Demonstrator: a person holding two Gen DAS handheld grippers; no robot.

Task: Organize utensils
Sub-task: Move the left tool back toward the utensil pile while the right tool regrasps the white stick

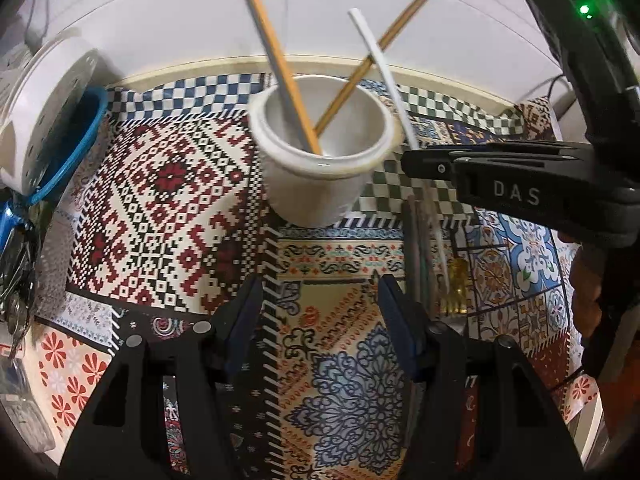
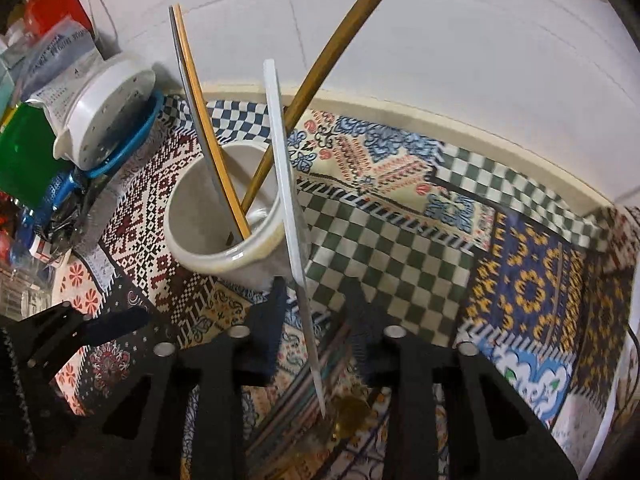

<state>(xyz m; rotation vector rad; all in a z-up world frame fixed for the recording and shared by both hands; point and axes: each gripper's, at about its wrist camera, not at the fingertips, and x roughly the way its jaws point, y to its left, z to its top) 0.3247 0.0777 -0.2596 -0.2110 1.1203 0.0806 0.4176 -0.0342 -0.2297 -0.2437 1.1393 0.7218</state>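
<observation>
1. Far to the left of the left tongs (image 1: 320,292), a white tub with holes (image 1: 52,100) lies tipped on its side against a blue ring (image 1: 80,152). Whether anything is inside it cannot be told.
2. The left tongs hang about half open over the patterned counter (image 1: 160,200), with nothing between them.
3. Just ahead of the left tongs stands the white cup (image 1: 316,184), upright. It holds an orange-edged handle (image 1: 272,48) leaning left and a brown stick (image 1: 384,36) leaning right, crossing inside.
4. To the right of the cup, a white utensil (image 1: 380,60) stands tilted outside the cup, close by its rim, not in it.
5. The right tongs (image 2: 316,292) are narrowly apart with this white utensil running between them. A gap shows on each side, so it looks straddled, not yet gripped.
6. Below the right tongs, a pile of loose utensils (image 1: 420,256) lies on the counter, with a gold-coloured piece (image 1: 456,288) beside it.
7. The step in hand seems to be taking the white utensil. Next, I judge, the right tongs must close on it, lift it above the rim and lower it into the cup without knocking the two leaning handles.
</observation>
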